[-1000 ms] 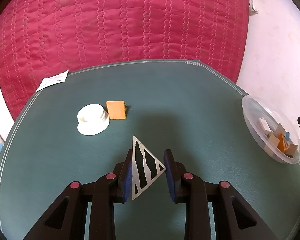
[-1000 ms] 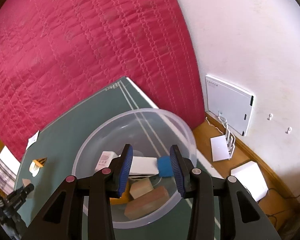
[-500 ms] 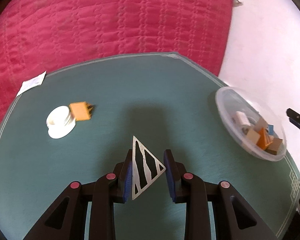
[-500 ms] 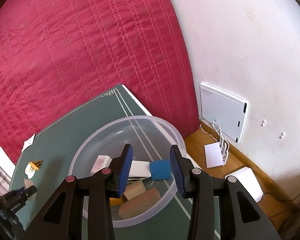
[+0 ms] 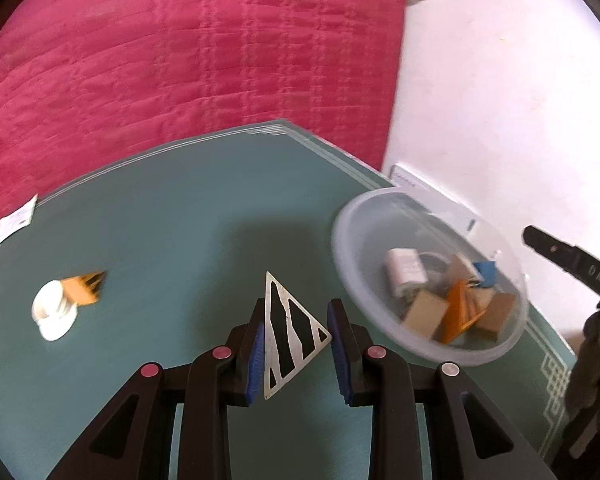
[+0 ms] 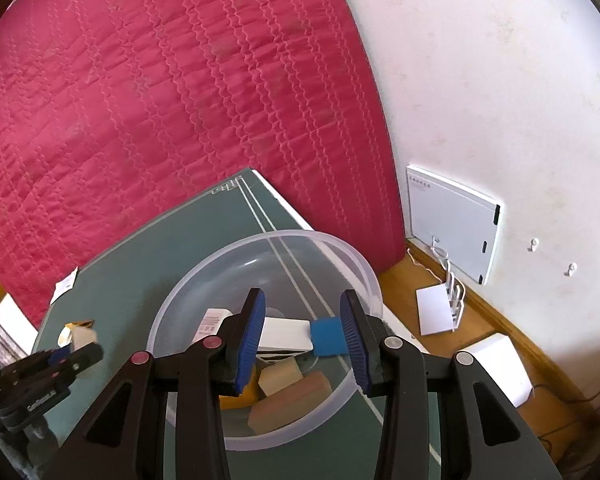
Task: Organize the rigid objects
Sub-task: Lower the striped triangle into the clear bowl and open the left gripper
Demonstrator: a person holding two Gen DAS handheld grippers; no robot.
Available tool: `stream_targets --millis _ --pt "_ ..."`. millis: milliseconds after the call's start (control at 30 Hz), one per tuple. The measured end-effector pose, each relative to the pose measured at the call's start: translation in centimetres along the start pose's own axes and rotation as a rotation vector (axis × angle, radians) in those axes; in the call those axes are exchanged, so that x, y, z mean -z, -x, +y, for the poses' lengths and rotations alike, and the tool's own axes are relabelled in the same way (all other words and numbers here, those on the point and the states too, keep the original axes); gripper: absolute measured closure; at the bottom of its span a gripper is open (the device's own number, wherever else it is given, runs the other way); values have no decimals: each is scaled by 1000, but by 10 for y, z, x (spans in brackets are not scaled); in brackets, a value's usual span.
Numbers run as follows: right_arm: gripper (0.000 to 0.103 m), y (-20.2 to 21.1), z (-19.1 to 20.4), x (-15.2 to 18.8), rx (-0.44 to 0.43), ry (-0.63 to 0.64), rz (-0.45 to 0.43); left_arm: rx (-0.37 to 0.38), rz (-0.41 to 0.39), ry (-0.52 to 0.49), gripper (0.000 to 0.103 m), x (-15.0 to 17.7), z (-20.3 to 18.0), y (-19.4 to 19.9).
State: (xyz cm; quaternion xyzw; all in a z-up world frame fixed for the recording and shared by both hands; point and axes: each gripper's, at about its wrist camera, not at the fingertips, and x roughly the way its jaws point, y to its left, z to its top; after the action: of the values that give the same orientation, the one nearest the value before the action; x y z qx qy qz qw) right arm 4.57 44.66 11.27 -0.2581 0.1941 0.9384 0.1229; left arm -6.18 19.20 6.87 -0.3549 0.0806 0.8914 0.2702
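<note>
Red quilted fabric (image 5: 180, 60) backs the green table (image 5: 204, 216), with a clear bowl (image 5: 342, 256) of blocks at 3 o'clock and a white lid (image 5: 54, 314) touching an orange block (image 5: 85, 290) at 9 o'clock. Left gripper (image 5: 296, 334) clamps a striped triangle (image 5: 290, 330) upright, nothing between it and the bowl. Right gripper (image 6: 302, 334) hangs over the bowl, jaws apart, holding nothing.

Left gripper (image 5: 296, 344) carried striped triangle (image 5: 290, 330) rightward, nearer clear bowl (image 5: 380, 332); view now blurred
</note>
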Motion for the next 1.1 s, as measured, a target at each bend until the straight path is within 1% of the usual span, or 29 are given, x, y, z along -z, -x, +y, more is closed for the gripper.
stream_targets --millis 467,533,567,600,633,933,1100 --pt "62 1 -1 1 -26 -5 2 100 -21 -102 72 -21 -59 -21" --pt "62 3 -1 3 -29 -2 4 109 -13 -112 63 -21 -63 -24" --pt "62 3 -1 4 -29 1 5 104 -12 -112 48 -20 -63 -26" --pt "62 3 0 4 -29 3 6 97 -20 -108 39 -19 -61 -26" --pt "62 4 0 4 -29 5 5 87 -29 -104 38 -17 -59 -26" --pt "62 4 6 8 -19 23 9 26 -14 -46 36 -13 -30 -26" --pt "62 3 10 12 -20 40 16 -24 -21 -50 28 -8 -25 -24"
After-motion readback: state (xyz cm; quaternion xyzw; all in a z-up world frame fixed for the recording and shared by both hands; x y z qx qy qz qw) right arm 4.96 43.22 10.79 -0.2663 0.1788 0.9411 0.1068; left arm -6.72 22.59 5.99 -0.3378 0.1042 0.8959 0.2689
